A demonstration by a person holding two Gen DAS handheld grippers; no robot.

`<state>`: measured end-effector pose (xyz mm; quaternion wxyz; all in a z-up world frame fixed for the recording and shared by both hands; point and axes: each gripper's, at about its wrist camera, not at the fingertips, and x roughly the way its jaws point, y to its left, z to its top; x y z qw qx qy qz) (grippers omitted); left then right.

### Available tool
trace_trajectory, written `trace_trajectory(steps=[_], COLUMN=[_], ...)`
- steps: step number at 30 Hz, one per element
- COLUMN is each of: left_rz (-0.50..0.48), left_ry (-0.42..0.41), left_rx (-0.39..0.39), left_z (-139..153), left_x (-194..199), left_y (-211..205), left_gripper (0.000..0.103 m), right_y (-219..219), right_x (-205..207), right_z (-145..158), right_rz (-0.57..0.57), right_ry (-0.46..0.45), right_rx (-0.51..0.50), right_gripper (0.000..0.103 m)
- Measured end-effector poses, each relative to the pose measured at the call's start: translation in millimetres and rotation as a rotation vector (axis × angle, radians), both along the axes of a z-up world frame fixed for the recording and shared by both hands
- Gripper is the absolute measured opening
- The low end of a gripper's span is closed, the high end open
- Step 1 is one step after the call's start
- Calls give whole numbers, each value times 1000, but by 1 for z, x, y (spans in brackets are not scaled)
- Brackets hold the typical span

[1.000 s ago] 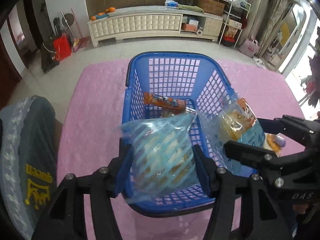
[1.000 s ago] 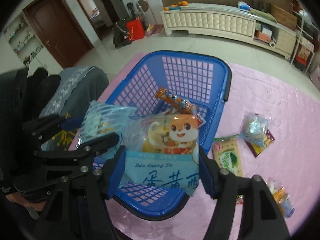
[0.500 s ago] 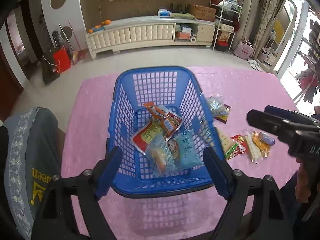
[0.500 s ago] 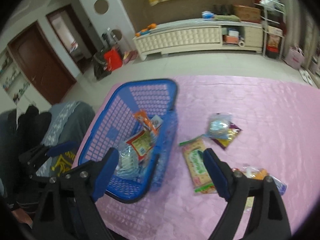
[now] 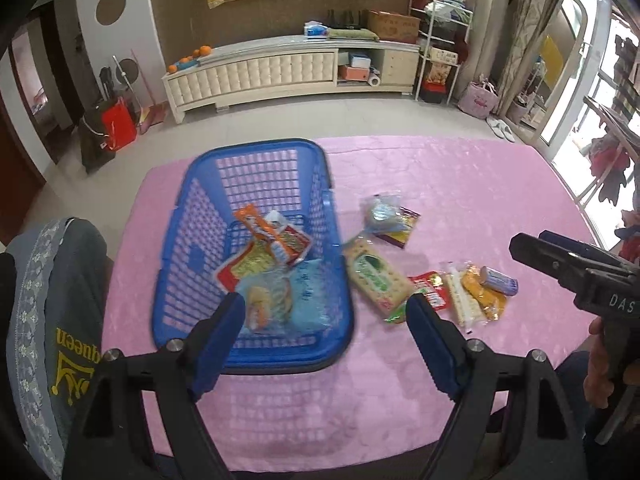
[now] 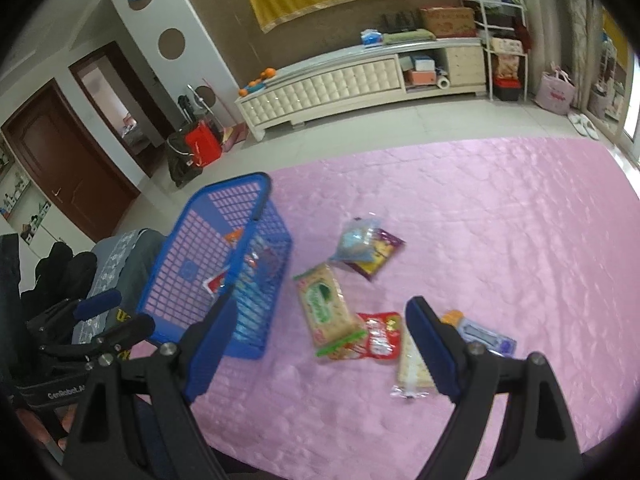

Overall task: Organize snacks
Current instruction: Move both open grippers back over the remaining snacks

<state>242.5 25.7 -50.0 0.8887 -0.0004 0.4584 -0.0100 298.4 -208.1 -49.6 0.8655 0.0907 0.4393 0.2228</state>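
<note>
Inside blue plastic lattice basket (image 5: 256, 184) we see several packets; right of basket, green-labelled cracker packet (image 5: 376, 276) and others remain; both claws released, empty.

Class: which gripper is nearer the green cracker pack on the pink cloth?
Right. The right gripper hangs just above the green cracker pack; the left gripper is over the basket's corner.

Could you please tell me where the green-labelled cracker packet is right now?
The green-labelled cracker packet lies on the pink tablecloth just right of the blue basket, with the red snack packet touching its near right end.
</note>
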Motion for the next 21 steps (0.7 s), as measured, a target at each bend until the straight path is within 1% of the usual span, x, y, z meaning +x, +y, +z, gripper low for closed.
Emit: trace_trajectory(steps=[7,12,17,21], left_rz=[-37,-52,-77,-90], left_ry=[35,59,90,133], left_rx=[-10,-19,-9,3], left_z=[-21,-37,-56,-76], left_x=[20,33,50,65], left_y=[-41,-67,-87,-98], left_gripper=[81,81,81,81], right_y=[-39,-63,-75,-77], right_x=[10,22,38,50], right_z=[-19,-38,-56,-70], right_rz=[-29,-40,-34,-22], right_ry=[42,81,119,147], right_rx=[-5,-34,-67,-97], right_gripper=[89,89,89,89])
